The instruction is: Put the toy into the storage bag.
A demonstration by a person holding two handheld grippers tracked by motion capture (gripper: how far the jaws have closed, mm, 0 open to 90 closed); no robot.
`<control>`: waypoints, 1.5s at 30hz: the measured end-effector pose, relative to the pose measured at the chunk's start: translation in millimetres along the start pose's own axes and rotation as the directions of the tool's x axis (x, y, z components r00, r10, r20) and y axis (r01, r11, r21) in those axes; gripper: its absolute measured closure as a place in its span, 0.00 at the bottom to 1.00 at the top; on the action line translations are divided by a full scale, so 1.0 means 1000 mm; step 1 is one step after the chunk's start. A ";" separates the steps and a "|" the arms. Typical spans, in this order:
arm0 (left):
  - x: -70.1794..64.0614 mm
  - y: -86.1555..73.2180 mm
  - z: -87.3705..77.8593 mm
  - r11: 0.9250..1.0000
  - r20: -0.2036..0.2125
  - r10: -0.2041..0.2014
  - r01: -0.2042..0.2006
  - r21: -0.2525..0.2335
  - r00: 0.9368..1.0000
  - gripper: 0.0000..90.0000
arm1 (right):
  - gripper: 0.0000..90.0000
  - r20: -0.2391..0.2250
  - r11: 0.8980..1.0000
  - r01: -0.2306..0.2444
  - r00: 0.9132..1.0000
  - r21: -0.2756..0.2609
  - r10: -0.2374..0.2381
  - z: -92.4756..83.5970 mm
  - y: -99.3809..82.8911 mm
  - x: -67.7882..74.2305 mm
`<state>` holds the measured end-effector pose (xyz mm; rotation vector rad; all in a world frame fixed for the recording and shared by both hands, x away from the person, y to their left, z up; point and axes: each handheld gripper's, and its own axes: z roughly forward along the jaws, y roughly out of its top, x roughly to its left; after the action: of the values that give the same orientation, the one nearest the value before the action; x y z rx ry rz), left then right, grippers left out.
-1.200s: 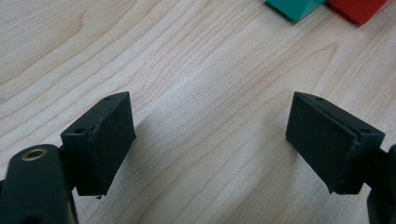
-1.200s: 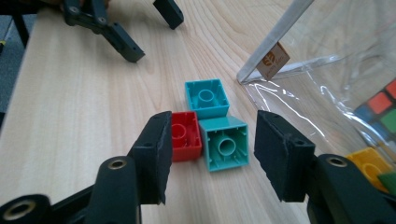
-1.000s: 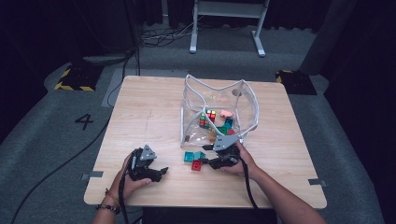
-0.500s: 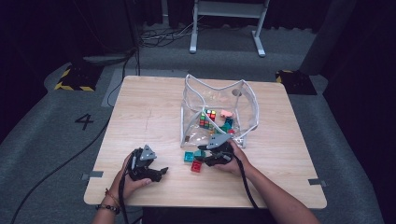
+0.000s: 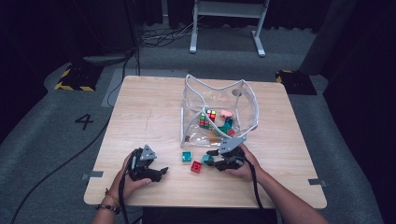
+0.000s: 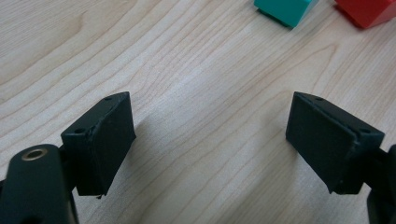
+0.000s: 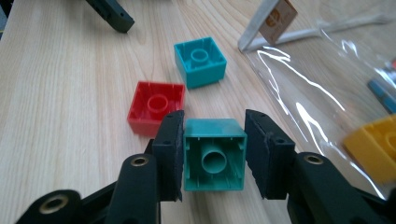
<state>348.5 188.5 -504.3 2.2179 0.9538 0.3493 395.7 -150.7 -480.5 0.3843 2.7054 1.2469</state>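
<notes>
While the left gripper (image 5: 161,171) rests released on bare worktop (image 5: 154,112), well to the left of the blocks, the right gripper (image 7: 212,156) has just been closing and now clasps the green block (image 7: 214,161) squarely between its jaws, hollow underside facing back. Just ahead-left lies the red block (image 7: 156,107), beyond it the teal block (image 7: 200,62); the clear bag (image 5: 219,109) opens to its right, near. Dark carpeted room around.
</notes>
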 end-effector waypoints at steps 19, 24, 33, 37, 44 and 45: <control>0.000 0.000 0.000 1.000 0.002 0.002 -0.002 0.003 1.000 0.17 | 0.60 0.109 0.993 -0.118 0.987 0.021 0.115 -0.062 -0.071 -0.023; 0.000 0.000 0.000 1.000 0.002 0.002 -0.002 0.003 1.000 0.17 | 0.62 0.115 0.992 -0.124 0.986 0.019 0.121 -0.063 -0.080 -0.024; 0.000 0.000 0.000 1.000 0.003 0.000 0.000 0.002 1.000 0.17 | 0.66 0.131 0.993 -0.114 0.985 -0.016 0.116 -0.058 -0.078 -0.029; 0.000 0.000 0.000 1.000 0.002 0.000 0.000 0.000 1.000 0.17 | 0.66 0.131 0.993 -0.117 0.984 -0.013 0.118 -0.060 -0.079 -0.030; 0.000 0.000 0.000 1.000 0.003 0.000 0.000 0.003 1.000 0.17 | 0.66 0.161 0.989 -0.137 0.976 -0.048 0.143 -0.077 -0.084 -0.034; 0.000 0.000 0.000 1.000 0.001 0.000 0.000 0.001 1.000 0.17 | 0.66 0.168 0.989 -0.136 0.975 -0.056 0.143 -0.080 -0.086 -0.036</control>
<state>348.6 188.6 -504.3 2.2184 0.9536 0.3479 397.1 -272.4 -493.6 0.6551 2.5386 1.2427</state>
